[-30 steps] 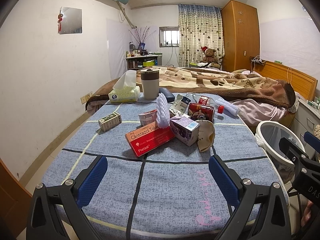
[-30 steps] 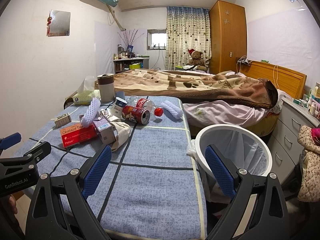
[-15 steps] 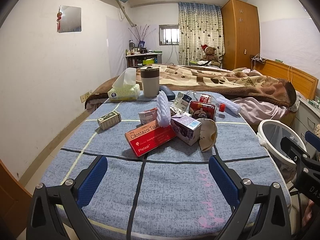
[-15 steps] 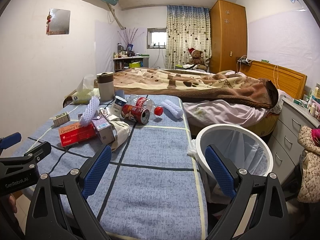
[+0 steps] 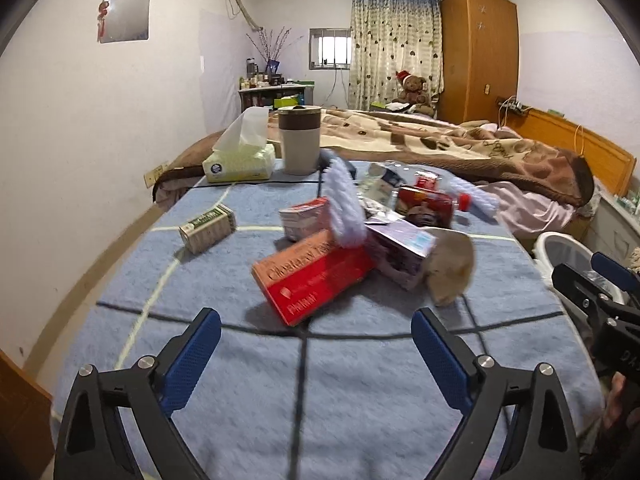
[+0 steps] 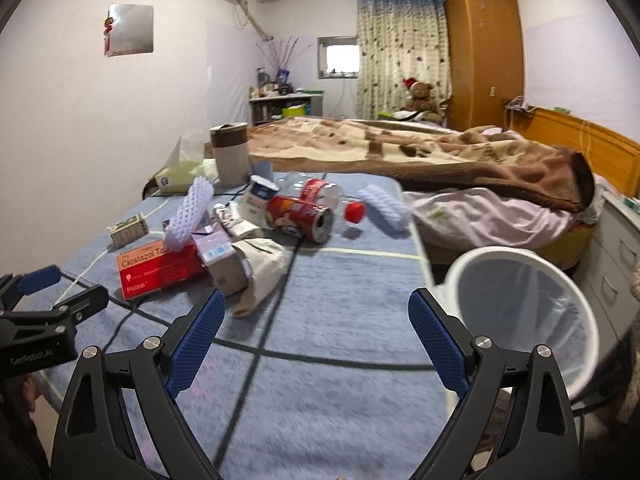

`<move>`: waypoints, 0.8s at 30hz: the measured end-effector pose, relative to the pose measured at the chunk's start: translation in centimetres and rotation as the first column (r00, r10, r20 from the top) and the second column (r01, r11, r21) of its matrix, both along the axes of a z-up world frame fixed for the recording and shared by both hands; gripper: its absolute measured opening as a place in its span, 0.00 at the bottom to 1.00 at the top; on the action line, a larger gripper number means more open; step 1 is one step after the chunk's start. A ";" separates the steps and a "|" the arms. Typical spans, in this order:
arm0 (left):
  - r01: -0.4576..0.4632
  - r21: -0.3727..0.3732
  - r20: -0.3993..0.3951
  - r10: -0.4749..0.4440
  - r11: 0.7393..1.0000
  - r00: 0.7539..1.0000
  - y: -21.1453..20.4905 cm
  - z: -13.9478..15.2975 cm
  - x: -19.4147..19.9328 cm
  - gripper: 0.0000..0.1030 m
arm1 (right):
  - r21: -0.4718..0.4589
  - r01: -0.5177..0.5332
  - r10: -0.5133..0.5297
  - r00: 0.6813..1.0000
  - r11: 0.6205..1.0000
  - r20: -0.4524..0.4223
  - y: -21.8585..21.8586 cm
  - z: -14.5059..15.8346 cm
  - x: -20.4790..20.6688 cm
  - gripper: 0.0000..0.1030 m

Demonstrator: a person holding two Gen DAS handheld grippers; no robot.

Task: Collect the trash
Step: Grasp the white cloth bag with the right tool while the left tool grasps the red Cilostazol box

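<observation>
The left gripper is hanging over the near part of a blue blanket with its blue-padded jaws spread wide and nothing between them. The right gripper is also gaping wide and holding nothing, its tips sitting over the blanket near the edge beside the white bin.

The trash is lying in a heap in the middle of the blanket, ahead of both grippers and apart from them. A red medicine box is sitting at the front of the heap, its lettering smeared by blur in the left view and partly covered in the right view. A white foam net sleeve is leaning over it, hiding part of a small pink box. A purple carton is touching the red box, and a crumpled beige paper cup is lying just beside the carton. Behind them a red can is lying on its side, with a clear bottle with a red cap behind it, mostly hidden. A small green-and-white box is lying apart to the left.

The bin, lined with a pale bag, is standing off the blanket's right edge; in the left view the right gripper is covering most of it. A tissue pack and a lidded cup are standing at the far end.
</observation>
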State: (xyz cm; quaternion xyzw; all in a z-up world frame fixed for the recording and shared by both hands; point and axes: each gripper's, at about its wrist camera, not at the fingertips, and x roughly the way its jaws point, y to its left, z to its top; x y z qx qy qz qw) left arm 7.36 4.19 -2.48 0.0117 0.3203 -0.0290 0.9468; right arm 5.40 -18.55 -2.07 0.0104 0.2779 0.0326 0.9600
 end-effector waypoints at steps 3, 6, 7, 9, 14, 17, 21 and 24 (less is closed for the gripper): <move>0.024 0.001 -0.018 -0.024 1.000 1.000 0.8 -0.4 2.1 0.93 | -0.008 -0.025 0.024 0.999 1.000 -0.025 1.1 -0.6 1.5 0.83; 0.044 0.036 -0.032 -0.043 0.998 0.999 1.1 -1.2 3.8 0.93 | -0.011 -0.053 0.052 0.997 0.999 -0.059 2.3 -1.3 2.9 0.75; 0.058 0.045 -0.041 -0.056 0.997 0.998 1.1 -1.4 4.3 0.93 | -0.015 -0.062 0.061 0.995 0.998 -0.073 2.7 -1.6 3.4 0.74; 0.093 0.068 -0.065 -0.088 0.993 0.994 1.0 -2.1 5.6 0.93 | -0.022 -0.061 0.059 0.994 0.998 -0.094 3.1 -2.0 4.1 0.64; 0.151 0.104 -0.095 -0.141 0.983 0.985 0.9 -2.7 7.5 0.93 | -0.007 -0.061 0.060 0.989 0.998 -0.132 3.6 -2.6 5.3 0.59; 0.170 0.118 -0.105 -0.159 0.978 0.982 0.9 -2.9 8.6 0.93 | -0.006 -0.059 0.057 0.987 0.998 -0.150 3.8 -2.8 5.8 0.52; 0.226 0.162 -0.126 -0.207 0.961 0.970 0.2 -3.3 9.5 0.93 | -0.011 -0.060 0.057 0.983 0.998 -0.174 4.1 -3.0 6.5 0.42; 0.253 0.167 -0.152 -0.228 0.953 0.962 0.0 -3.9 10.3 0.93 | -0.014 -0.058 0.055 0.981 0.998 -0.184 4.3 -3.2 7.1 0.36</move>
